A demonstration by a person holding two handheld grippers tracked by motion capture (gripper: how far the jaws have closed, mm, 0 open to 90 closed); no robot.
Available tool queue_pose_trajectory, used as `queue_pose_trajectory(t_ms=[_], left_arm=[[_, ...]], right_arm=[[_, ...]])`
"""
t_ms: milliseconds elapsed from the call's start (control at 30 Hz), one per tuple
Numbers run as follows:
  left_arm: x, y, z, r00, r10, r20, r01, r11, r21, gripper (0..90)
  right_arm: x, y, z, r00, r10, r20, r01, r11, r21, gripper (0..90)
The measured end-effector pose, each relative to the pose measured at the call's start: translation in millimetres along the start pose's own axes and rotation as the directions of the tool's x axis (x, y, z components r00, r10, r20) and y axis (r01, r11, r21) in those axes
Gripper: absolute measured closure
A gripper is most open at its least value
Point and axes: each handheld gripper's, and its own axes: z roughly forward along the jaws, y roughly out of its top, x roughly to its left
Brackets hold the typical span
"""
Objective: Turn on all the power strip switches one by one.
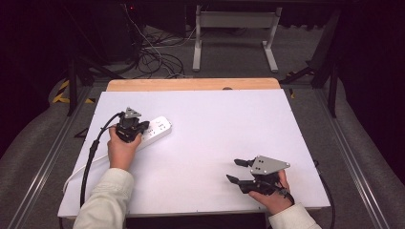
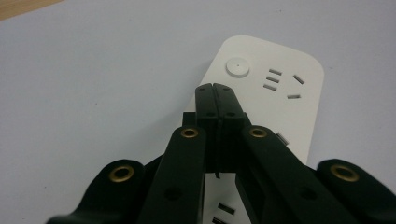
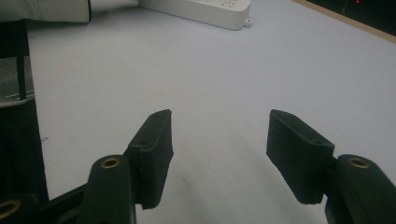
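Note:
A white power strip lies flat at the left of the white table top. My left gripper is over the strip's left end, pointing down at it. In the left gripper view the strip shows a round button and socket slots, and my left gripper has its pads pressed together just above the strip's face; nothing is visible between them. My right gripper rests near the front right of the table, jaws wide apart. The right gripper view has that gripper open over bare table, with the strip far off.
The strip's white cord runs off the table's left front edge. A wooden strip borders the far edge. Beyond the table are floor cables and a white table frame. A sleeve fills the top left of the right gripper view.

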Motion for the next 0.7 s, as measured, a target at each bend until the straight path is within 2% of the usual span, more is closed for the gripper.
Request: queue_pose_trajectory(t_ms=[167, 267, 367, 467, 533, 567, 600, 633, 700], left_arm=[[0.2, 0.1, 0.6, 1.0000, -0.002, 0.002, 0.002, 1.0000, 0.000, 89.9], [-0.5, 1.1, 1.6, 0.9999, 0.004, -0.012, -0.004, 1.0000, 0.004, 89.9], [-0.2, 1.3, 2.1, 1.0000, -0.006, -0.007, 0.006, 0.9999, 0.009, 90.0], [-1.0, 1.9, 2.3, 0.9998, 0.009, -0.020, -0.008, 0.9998, 0.016, 90.0], [-0.1, 2.7, 2.0, 0.9998, -0.014, -0.016, 0.015, 0.9997, 0.017, 90.0], [-1.6, 3.6, 1.3, 0.9998, -0.008, -0.020, 0.008, 0.9998, 0.019, 89.9], [-3.0, 6.1, -1.1, 0.9983, 0.008, -0.057, -0.006, 0.9997, 0.024, 89.9], [-3.6, 9.3, -4.9, 0.9965, 0.014, -0.082, -0.014, 0.9999, 0.007, 89.9], [-1.6, 17.6, -16.7, 0.9995, -0.015, -0.028, 0.014, 0.9984, -0.055, 89.8]], right_arm=[[0.1, 0.0, 0.3, 1.0000, 0.000, -0.002, 0.000, 1.0000, 0.001, 41.3], [0.1, 0.0, 0.0, 1.0000, -0.001, -0.002, 0.001, 1.0000, 0.000, 41.3], [0.1, 0.0, -0.2, 1.0000, -0.001, -0.002, 0.001, 1.0000, 0.000, 41.3], [0.2, -0.1, -0.6, 1.0000, -0.002, -0.001, 0.002, 1.0000, -0.001, 41.3], [0.2, -0.1, -0.5, 1.0000, -0.003, -0.002, 0.003, 1.0000, -0.001, 41.3], [0.2, -0.1, -0.6, 1.0000, -0.003, -0.002, 0.003, 1.0000, -0.001, 41.3], [0.1, -0.1, -0.6, 1.0000, -0.001, -0.001, 0.001, 1.0000, -0.002, 41.3], [-0.2, -0.1, -0.5, 1.0000, 0.004, -0.001, -0.004, 1.0000, -0.003, 41.3], [-1.2, -0.1, 0.5, 1.0000, 0.006, 0.000, -0.006, 1.0000, 0.000, 41.3]])
